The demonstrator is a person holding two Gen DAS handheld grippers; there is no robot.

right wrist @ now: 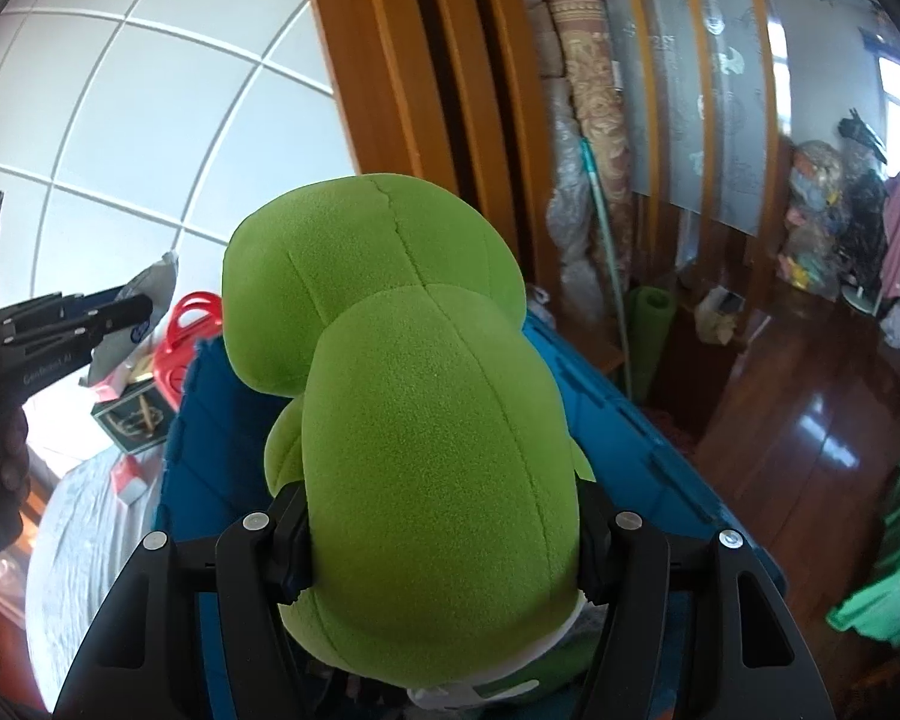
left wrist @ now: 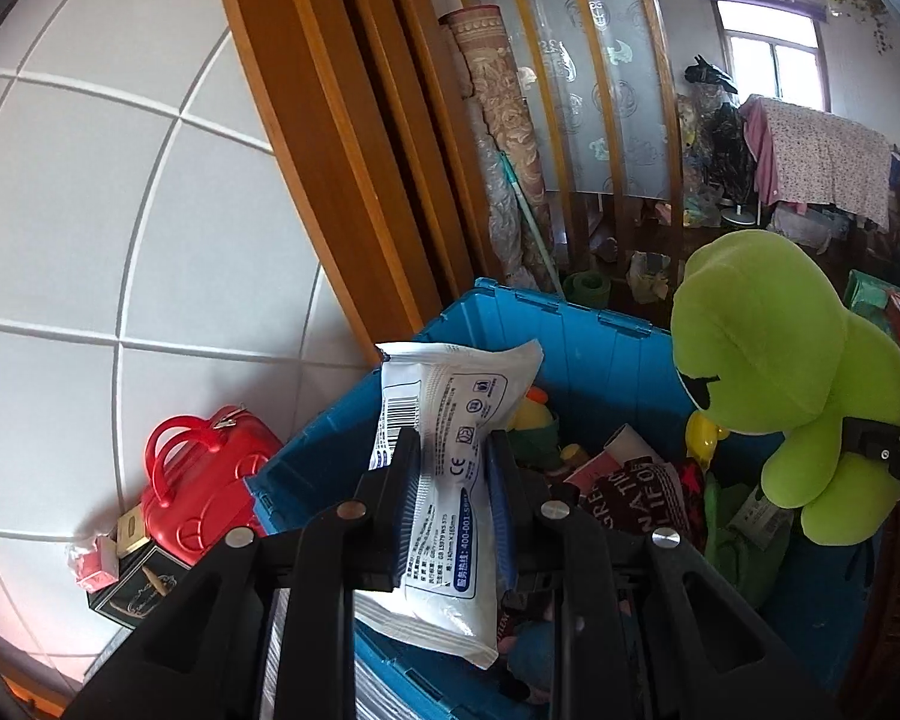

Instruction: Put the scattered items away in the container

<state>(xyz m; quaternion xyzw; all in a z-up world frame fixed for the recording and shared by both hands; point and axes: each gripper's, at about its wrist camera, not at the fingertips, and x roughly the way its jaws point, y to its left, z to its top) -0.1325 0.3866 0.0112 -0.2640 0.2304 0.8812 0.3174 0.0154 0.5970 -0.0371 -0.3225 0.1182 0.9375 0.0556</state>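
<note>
My left gripper (left wrist: 450,450) is shut on a white sealed packet (left wrist: 450,480) with blue print and holds it upright over the near left edge of the blue plastic bin (left wrist: 594,348). My right gripper (right wrist: 441,534) is shut on a green plush toy (right wrist: 414,420) and holds it over the same bin (right wrist: 618,420). The plush (left wrist: 774,372) also shows at the right in the left wrist view, with the right gripper (left wrist: 882,450) clamped on its side. The left gripper (right wrist: 132,309) with its packet (right wrist: 144,300) shows at the far left in the right wrist view. The bin holds several soft toys and packets.
A red toy suitcase (left wrist: 204,480), a dark box (left wrist: 138,588) and a small red-and-white carton (left wrist: 93,564) sit left of the bin by the white tiled wall. Rolled mats (left wrist: 498,150) lean on the wooden door frame behind. The wooden floor (right wrist: 810,420) lies to the right.
</note>
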